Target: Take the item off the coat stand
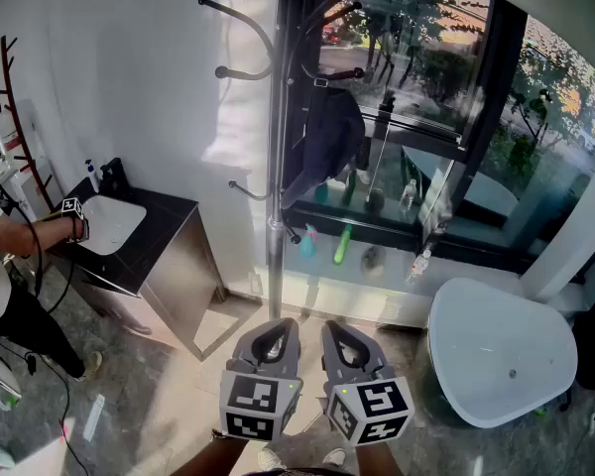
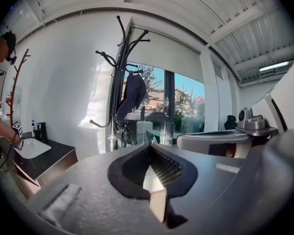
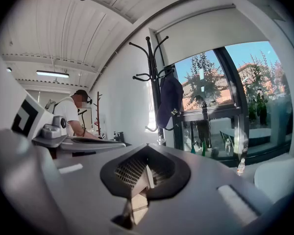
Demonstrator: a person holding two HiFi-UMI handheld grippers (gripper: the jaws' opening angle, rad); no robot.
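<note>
**A:** Saw what first, going from the largest down?

**B:** Saw a wide dark-framed glass window (image 1: 456, 117) across the right. Then saw a tall black-and-chrome metal coat stand (image 1: 275, 167), upright just before its left edge.

**A:** And found the item where?

**B:** Found a dark navy cloth garment (image 1: 322, 142) hanging from an upper hook on the stand's window side (could not tell jacket from bag), well above both grippers.

**A:** Spotted anything lower?

**B:** Spotted a white rounded table (image 1: 496, 350) at the right and a black-topped cabinet (image 1: 169, 211) with a white basin (image 1: 109, 224) at the left. Also noticed a person's arm (image 1: 40, 231) reaching over that basin.

**A:** Checked the claws?

**B:** Checked both. Found the left gripper (image 1: 276, 325) pressed together on nothing, side by side with the right gripper (image 1: 339, 327), likewise closed and empty. Saw both low before the stand's pole, apart from the garment.
</note>
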